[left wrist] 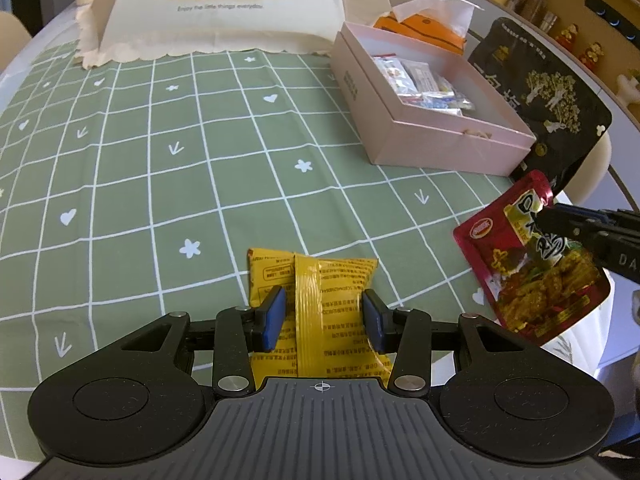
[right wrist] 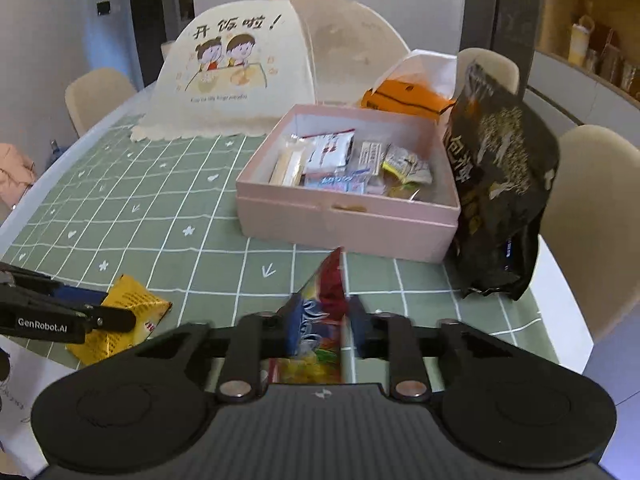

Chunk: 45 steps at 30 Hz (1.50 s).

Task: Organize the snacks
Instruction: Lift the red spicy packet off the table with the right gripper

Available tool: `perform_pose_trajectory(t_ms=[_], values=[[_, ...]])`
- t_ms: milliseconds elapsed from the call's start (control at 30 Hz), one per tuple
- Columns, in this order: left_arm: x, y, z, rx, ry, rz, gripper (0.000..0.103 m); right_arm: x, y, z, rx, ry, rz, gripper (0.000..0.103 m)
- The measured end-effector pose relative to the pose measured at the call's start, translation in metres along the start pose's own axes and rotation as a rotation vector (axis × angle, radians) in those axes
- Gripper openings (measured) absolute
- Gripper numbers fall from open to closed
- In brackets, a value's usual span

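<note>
Snacks first: my left gripper straddles the yellow packet on the green tablecloth, pads apart from it; my right gripper clamps the red pouch before the pink box.

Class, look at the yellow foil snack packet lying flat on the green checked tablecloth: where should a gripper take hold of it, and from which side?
Grip the yellow foil snack packet across its narrow width, coming from above at its near end; it lies flat, and its raised centre seam gives the pads something to pinch.
</note>
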State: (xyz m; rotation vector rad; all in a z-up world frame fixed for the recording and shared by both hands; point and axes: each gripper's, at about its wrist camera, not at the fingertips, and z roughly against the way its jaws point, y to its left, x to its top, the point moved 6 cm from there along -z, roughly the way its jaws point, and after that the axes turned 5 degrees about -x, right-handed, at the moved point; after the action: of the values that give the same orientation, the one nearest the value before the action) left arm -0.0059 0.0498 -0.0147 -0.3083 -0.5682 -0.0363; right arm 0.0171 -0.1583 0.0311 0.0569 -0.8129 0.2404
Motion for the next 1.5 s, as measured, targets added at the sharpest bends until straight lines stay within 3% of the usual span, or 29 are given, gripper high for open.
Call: perform_pose_trajectory(t_ms=[233, 467, 567, 700, 833, 1000, 1133, 1300, 1500], values=[[-0.001, -0.004, -0.001, 0.02, 0.001, -0.042, 0.047, -0.01, 0.004, 0.002, 0.019, 0.011, 0.014, 0.024], [-0.003, -0.004, 0.0, 0.022, -0.016, -0.045, 0.048, -0.018, 0.037, 0.022, 0.142, -0.035, 0.093, 0.024], [-0.003, -0.004, 0.0, 0.021, -0.019, -0.048, 0.048, -0.026, 0.055, 0.019, 0.198, 0.017, 0.122, 0.034], [-0.004, -0.004, 0.001, 0.019, -0.024, -0.051, 0.048, -0.038, 0.065, 0.004, 0.261, 0.106, 0.076, 0.039], [-0.004, -0.003, 0.001, 0.016, -0.029, -0.051, 0.048, -0.034, 0.064, 0.0, 0.327, 0.131, -0.001, 0.038], [-0.005, -0.001, 0.002, 0.001, -0.041, -0.033, 0.048, -0.031, 0.07, 0.014, 0.416, 0.109, 0.002, 0.038], [-0.006, -0.002, 0.002, 0.002, -0.056, -0.036, 0.048, -0.041, 0.084, 0.004, 0.472, 0.192, -0.007, 0.038], [-0.007, 0.001, 0.004, -0.006, -0.064, -0.022, 0.048, -0.046, 0.082, -0.008, 0.484, 0.246, -0.072, 0.036], [-0.006, 0.012, 0.011, -0.055, -0.011, 0.065, 0.047, -0.024, 0.059, 0.007, 0.399, 0.153, -0.083, 0.019]])
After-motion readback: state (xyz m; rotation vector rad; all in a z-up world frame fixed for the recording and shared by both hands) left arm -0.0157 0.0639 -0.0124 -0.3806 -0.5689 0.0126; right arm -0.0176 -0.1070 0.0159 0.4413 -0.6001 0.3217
